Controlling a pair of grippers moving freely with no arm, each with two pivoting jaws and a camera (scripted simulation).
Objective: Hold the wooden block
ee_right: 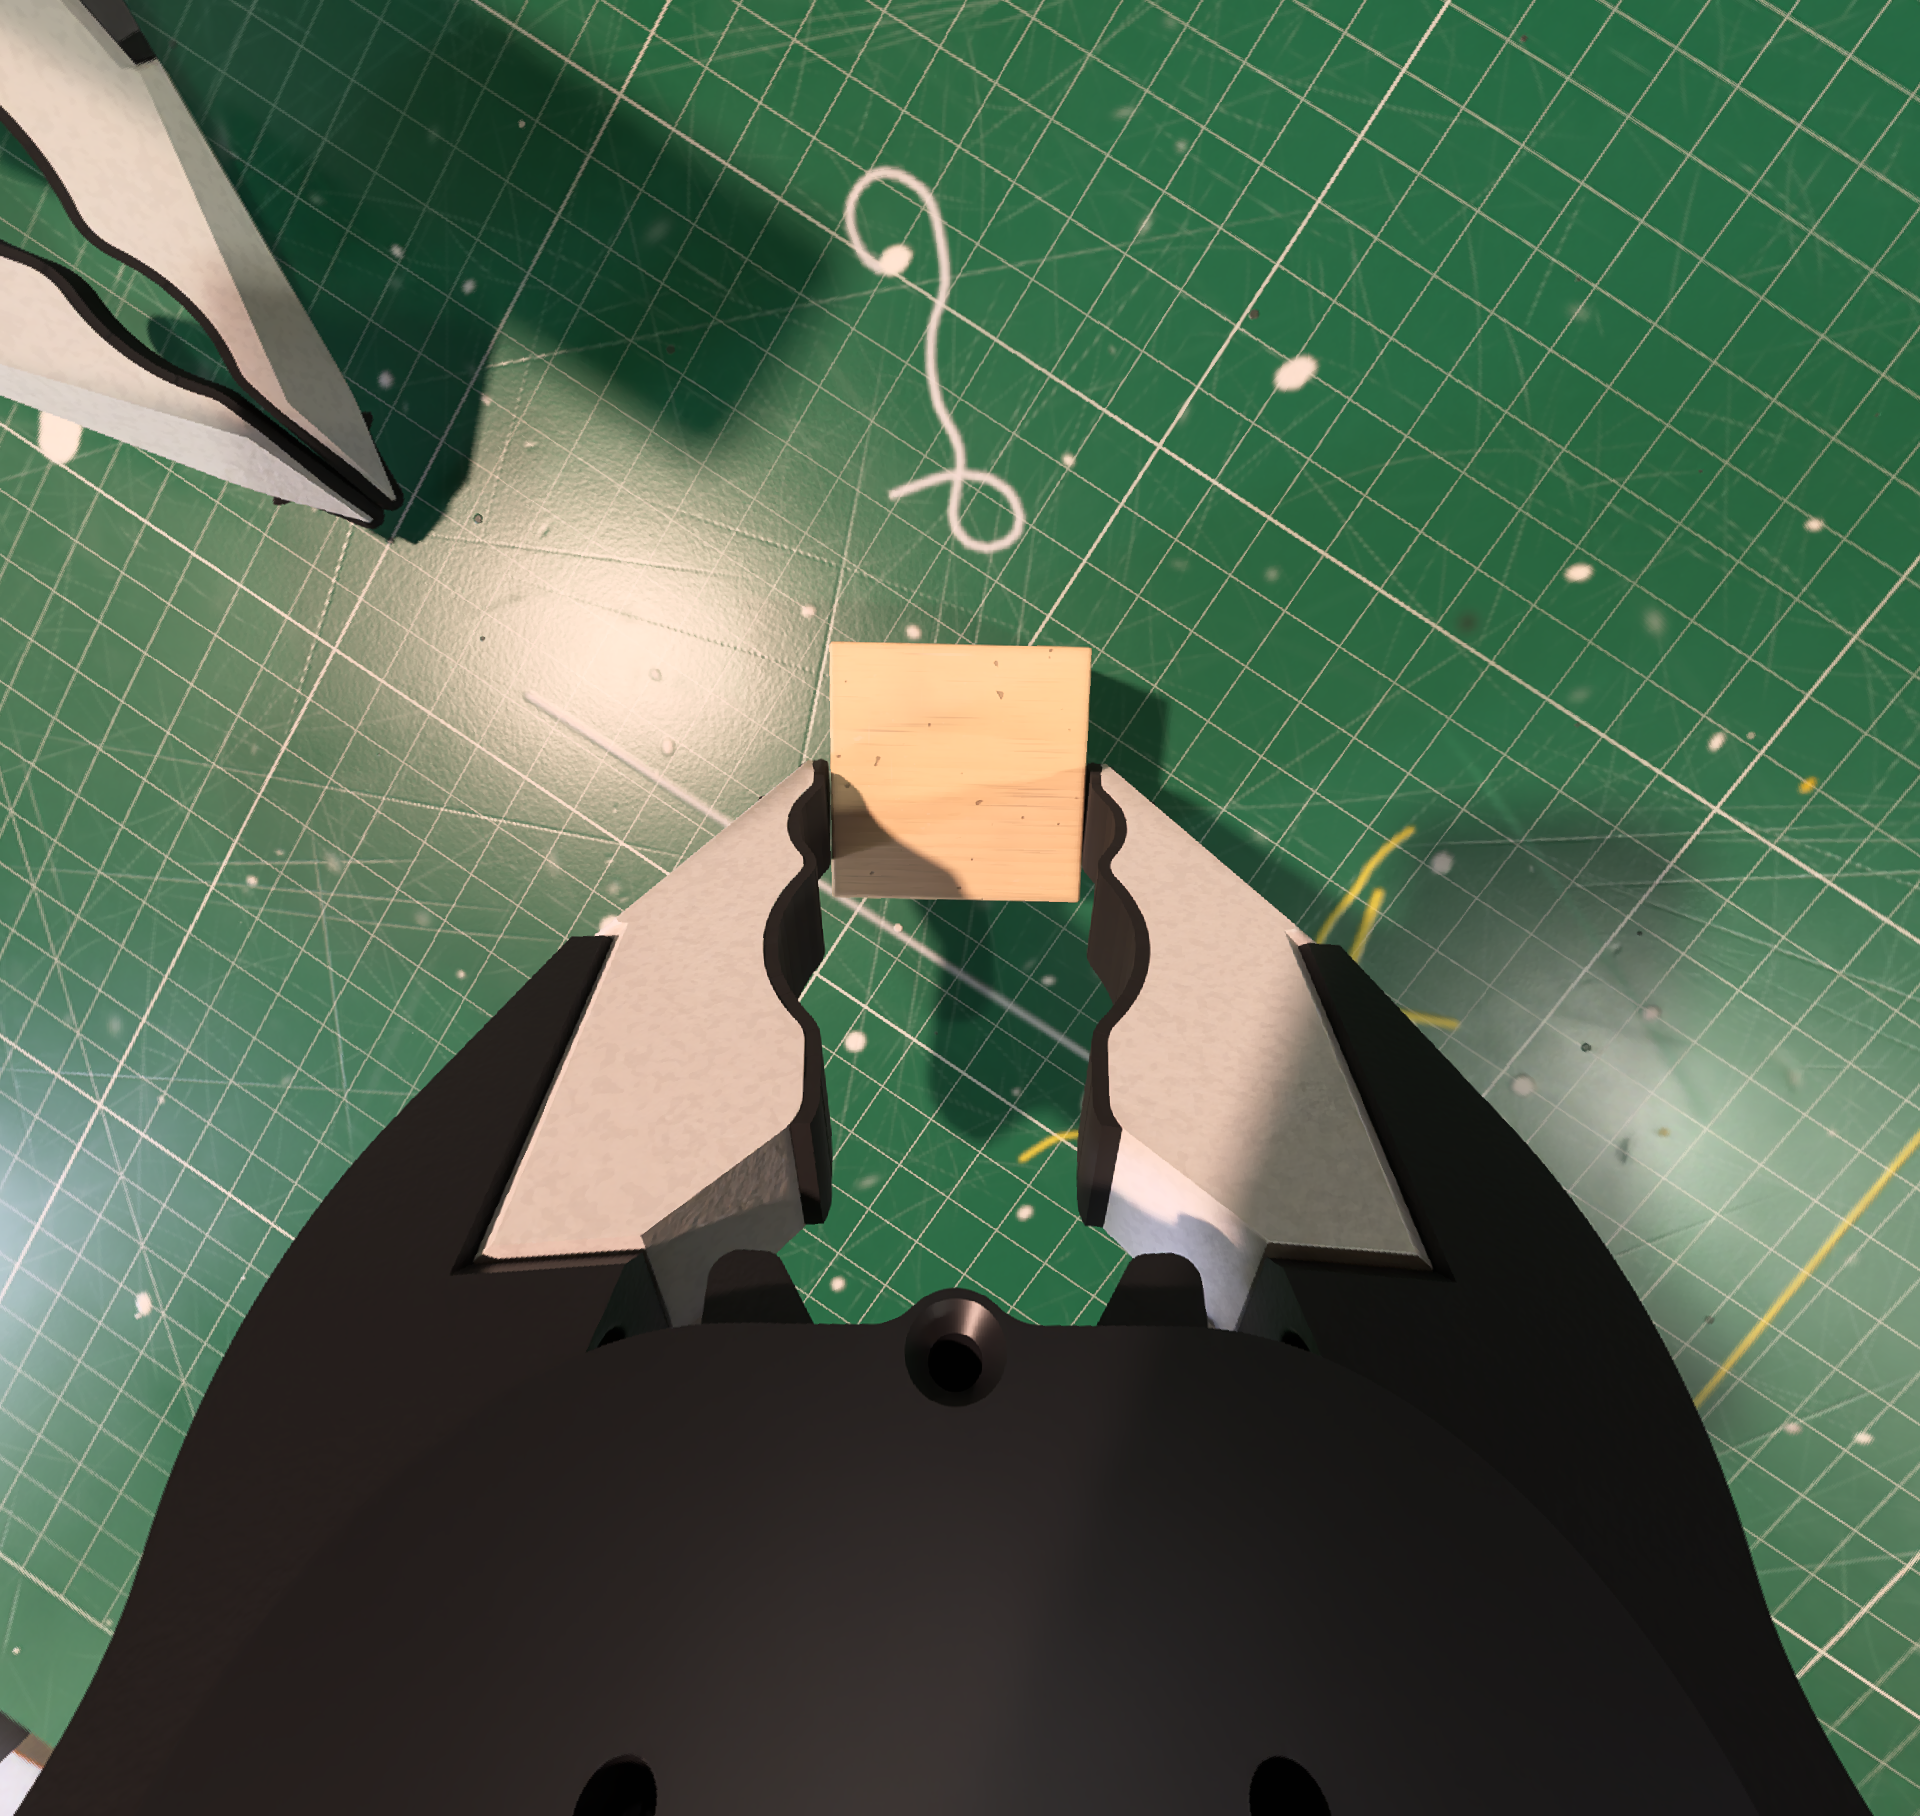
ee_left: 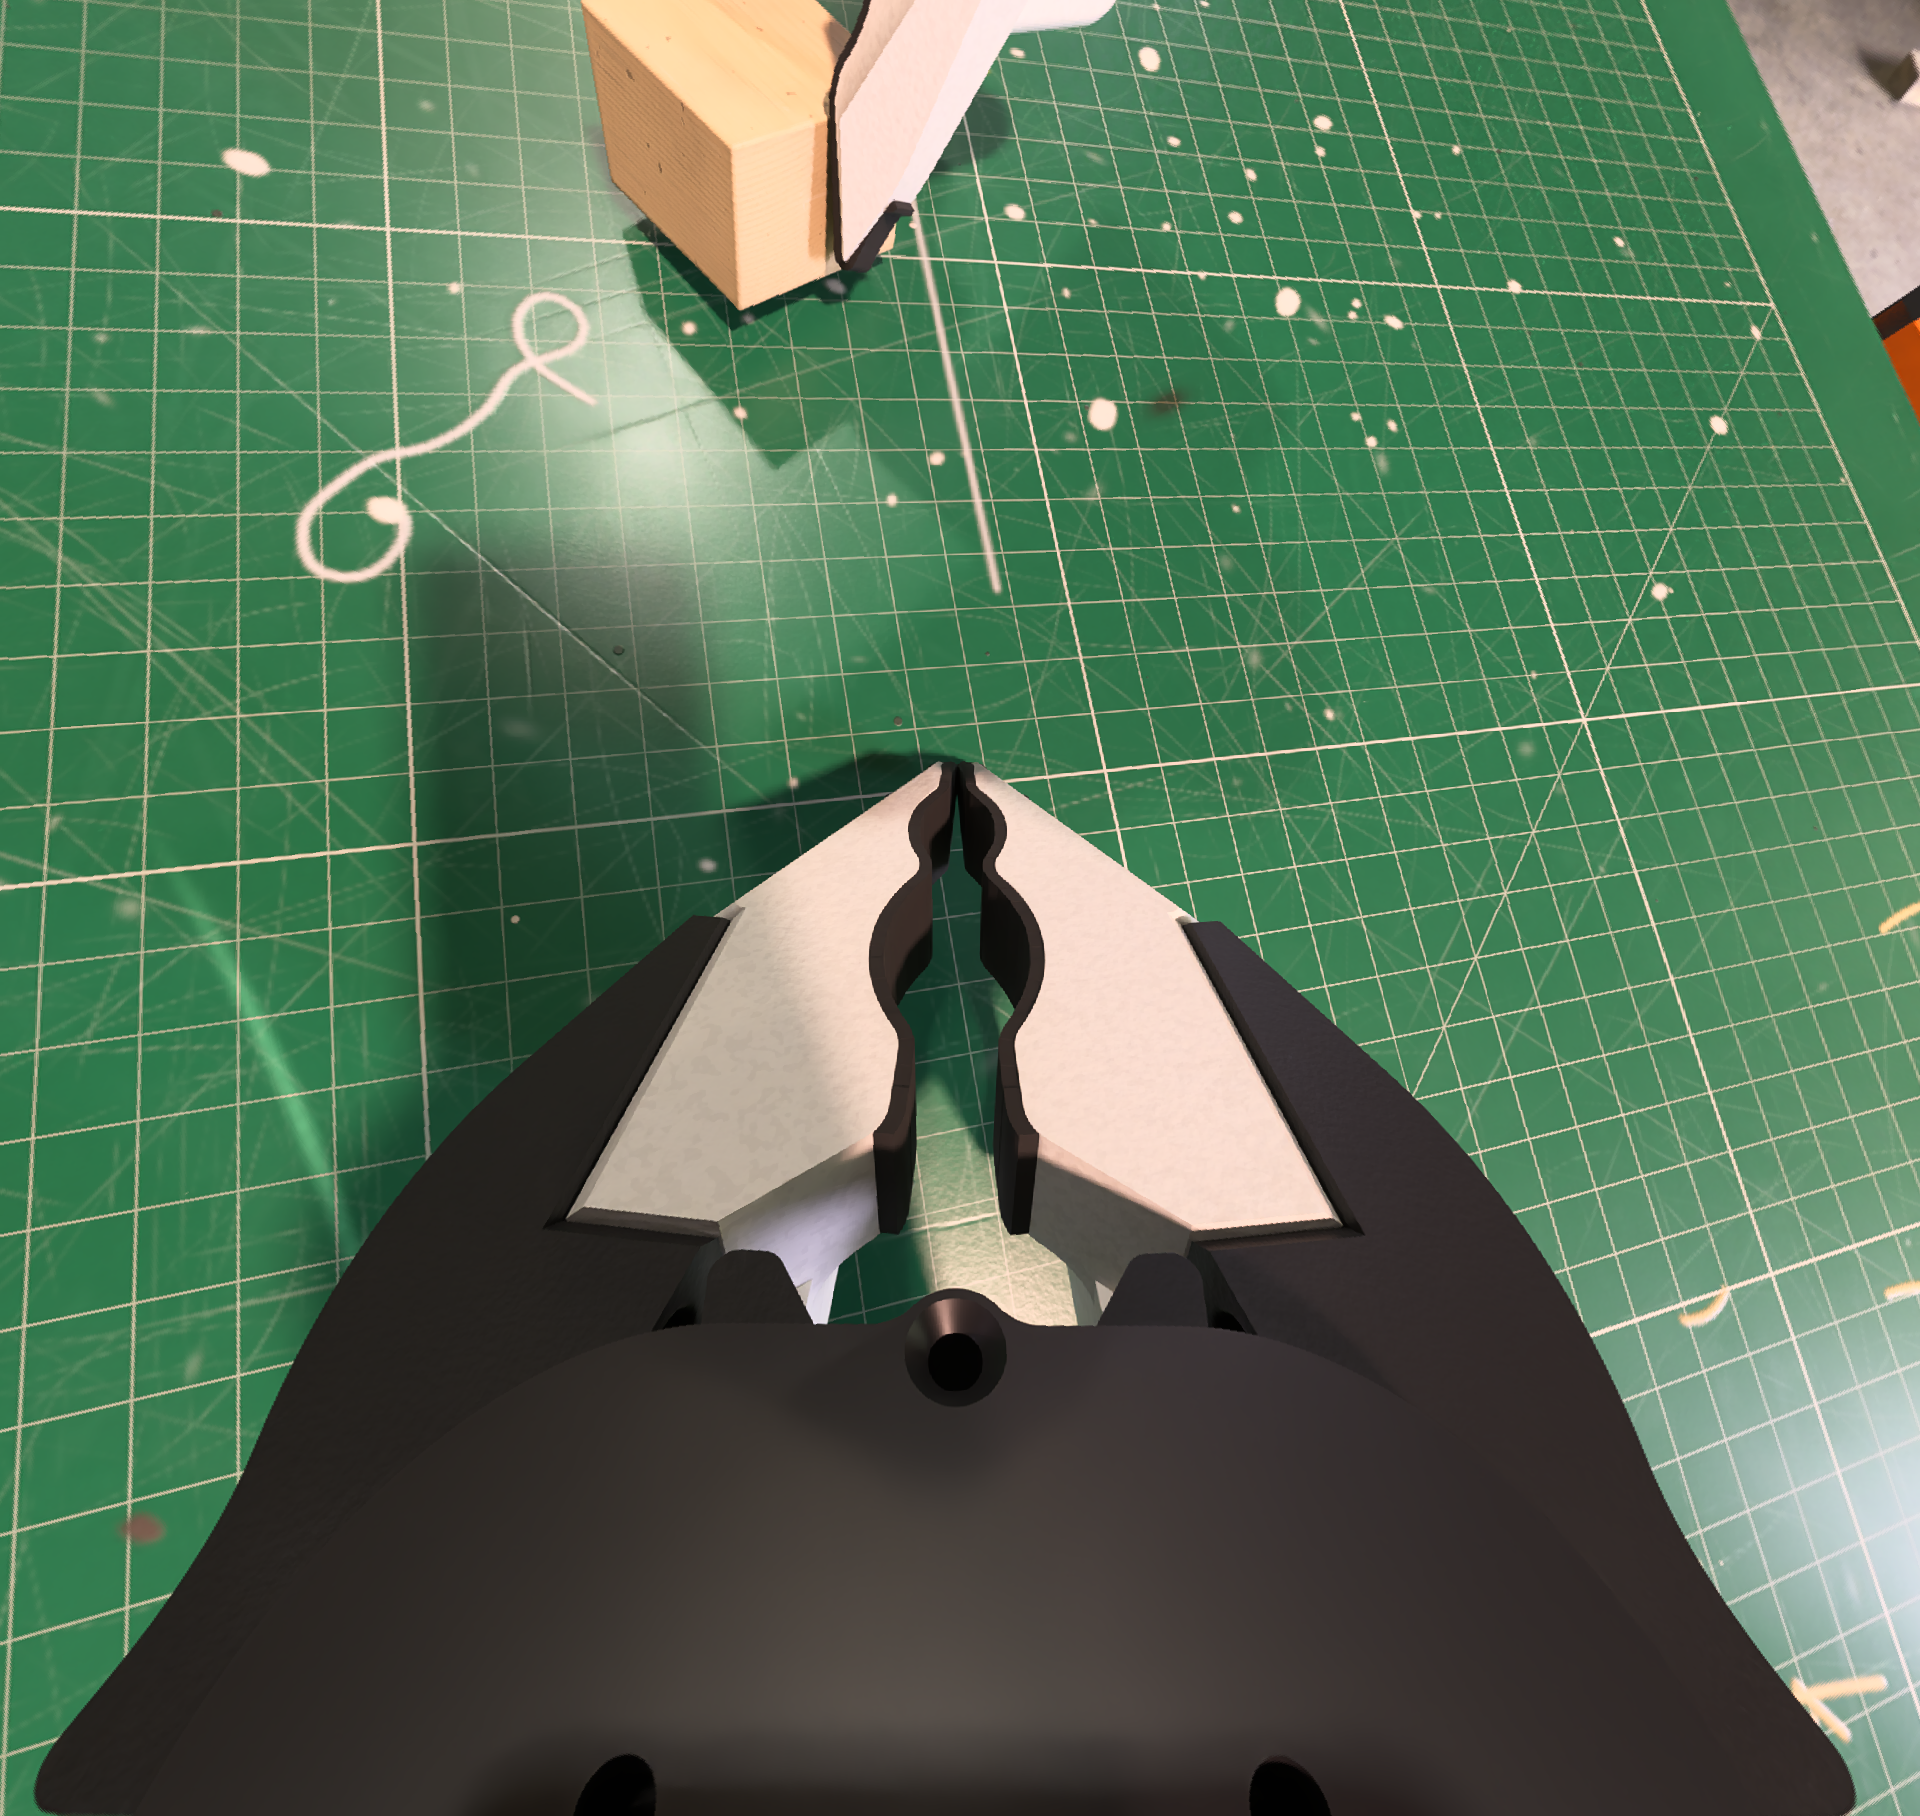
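A pale wooden block (ee_right: 961,769) sits between the fingertips of my right gripper (ee_right: 956,779), which is shut on its two side faces. From the left wrist view the block (ee_left: 707,125) is at the far top, with one white right finger (ee_left: 914,83) pressed on its right face and the other behind it. The block is at or just above the green cutting mat (ee_left: 1351,623); I cannot tell which. My left gripper (ee_left: 954,771) is shut and empty, low over the mat, well short of the block. It also shows at the upper left of the right wrist view (ee_right: 379,509).
The mat carries white paint specks, a white squiggle (ee_left: 436,447), a thin white line (ee_left: 961,416) and yellow streaks (ee_right: 1371,883). The mat's right edge (ee_left: 1808,208) gives way to grey floor, with an orange object (ee_left: 1901,353) beyond it.
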